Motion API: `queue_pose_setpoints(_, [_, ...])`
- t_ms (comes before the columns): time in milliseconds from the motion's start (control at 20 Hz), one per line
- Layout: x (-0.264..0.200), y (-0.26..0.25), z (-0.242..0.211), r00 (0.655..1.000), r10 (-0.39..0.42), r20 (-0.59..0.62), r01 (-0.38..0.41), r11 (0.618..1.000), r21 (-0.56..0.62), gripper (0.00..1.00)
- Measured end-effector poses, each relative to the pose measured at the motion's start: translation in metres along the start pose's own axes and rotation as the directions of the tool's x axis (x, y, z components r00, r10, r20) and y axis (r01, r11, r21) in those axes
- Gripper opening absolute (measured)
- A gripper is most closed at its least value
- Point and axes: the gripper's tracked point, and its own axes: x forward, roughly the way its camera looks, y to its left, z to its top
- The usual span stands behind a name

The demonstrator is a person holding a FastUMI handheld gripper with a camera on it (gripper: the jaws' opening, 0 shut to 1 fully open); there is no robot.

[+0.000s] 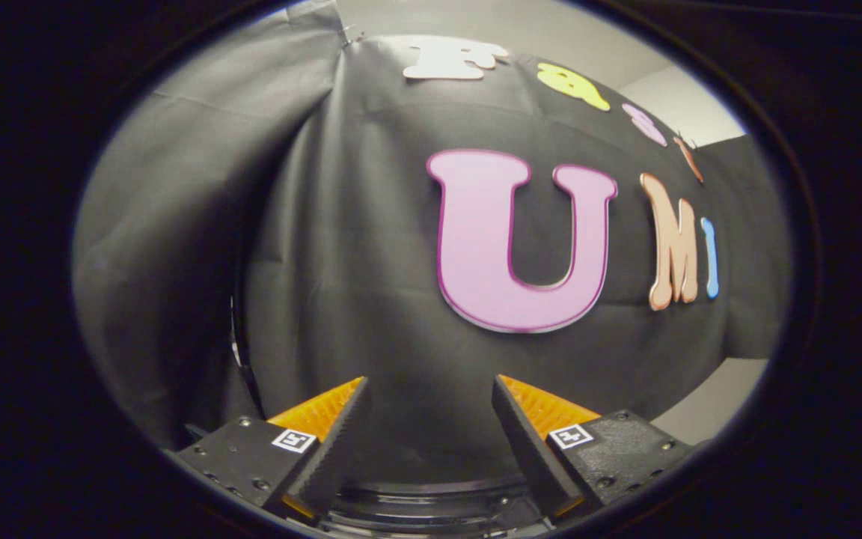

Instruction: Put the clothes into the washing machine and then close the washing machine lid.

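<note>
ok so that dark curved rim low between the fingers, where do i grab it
Take the dark curved rim at its near arc, coming from above, a finger either side: it runs thin across below the open hand-held gripper. Lid or tub, cannot tell.

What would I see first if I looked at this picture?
First the two black fingers with orange sides, spread apart with nothing between them; that is the gripper, open. Beyond them hangs the black cloth wall, wrinkled and close. Low between the fingers curves a dark shiny rim; what it belongs to is hard to tell.
</note>
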Motion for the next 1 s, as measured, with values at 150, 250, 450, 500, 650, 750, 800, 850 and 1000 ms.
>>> queue_pose_setpoints(150, [0.002, 0.006, -0.047, 0.992, -0.015, -0.125, 0.020, 0.999, 0.039, 0.97])
queue_pose_setpoints(250, [-0.002, 0.009, -0.032, 0.999, -0.003, -0.046, 0.004, 1.000, 0.028, 0.97])
queue_pose_setpoints(450, [-0.004, 0.006, -0.027, 0.999, 0.029, 0.016, -0.029, 0.998, 0.062, 0.98])
queue_pose_setpoints(500, [-0.005, 0.004, -0.027, 0.999, 0.030, 0.019, -0.031, 0.998, 0.056, 0.98])
queue_pose_setpoints(650, [-0.017, 0.001, -0.032, 1.000, 0.027, 0.001, -0.027, 0.998, 0.061, 0.98])
queue_pose_setpoints(750, [-0.016, 0.001, -0.031, 1.000, 0.023, -0.011, -0.022, 0.998, 0.058, 0.98])
queue_pose_setpoints(800, [-0.017, 0.000, -0.030, 1.000, 0.019, -0.017, -0.019, 0.998, 0.055, 0.98])
queue_pose_setpoints(850, [-0.020, -0.001, -0.032, 1.000, 0.017, -0.021, -0.016, 0.998, 0.056, 0.98])
queue_pose_setpoints(1000, [-0.023, -0.004, -0.029, 1.000, 0.005, -0.027, -0.003, 0.999, 0.054, 0.98])
